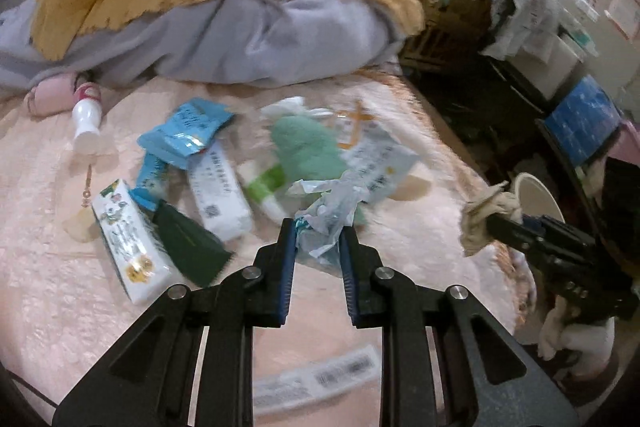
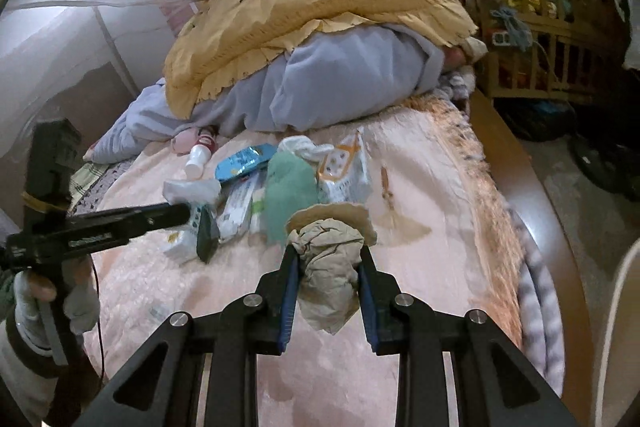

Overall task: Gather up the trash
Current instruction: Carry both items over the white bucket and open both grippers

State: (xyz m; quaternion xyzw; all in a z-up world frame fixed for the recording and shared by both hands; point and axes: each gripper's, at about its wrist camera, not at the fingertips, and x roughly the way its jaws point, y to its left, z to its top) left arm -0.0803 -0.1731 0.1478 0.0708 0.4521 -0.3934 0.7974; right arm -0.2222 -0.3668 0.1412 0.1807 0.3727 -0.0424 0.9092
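Note:
My left gripper (image 1: pixel 319 231) is shut on a crumpled clear plastic wrapper (image 1: pixel 328 215) and holds it above the pink bed (image 1: pixel 60 299). It shows from the side in the right wrist view (image 2: pixel 186 213), the wrapper (image 2: pixel 190 189) at its tip. My right gripper (image 2: pixel 326 253) is shut on a crumpled beige paper wad (image 2: pixel 328 267); it shows in the left wrist view (image 1: pixel 490 219) with the wad (image 1: pixel 480 223) beside a white bin rim (image 1: pixel 538 193). On the bed lie blue packets (image 1: pixel 188 129), white tissue packs (image 1: pixel 220 191), a green cloth (image 1: pixel 308 143) and a white bottle (image 1: pixel 86 121).
A yellow blanket (image 2: pixel 320 3) over grey bedding (image 2: pixel 340 87) is heaped at the far end of the bed. A wooden crib (image 2: pixel 532 27) stands to the right. A white labelled strip (image 1: pixel 320 379) lies near me. The bed's wooden edge (image 2: pixel 520 167) curves along the right.

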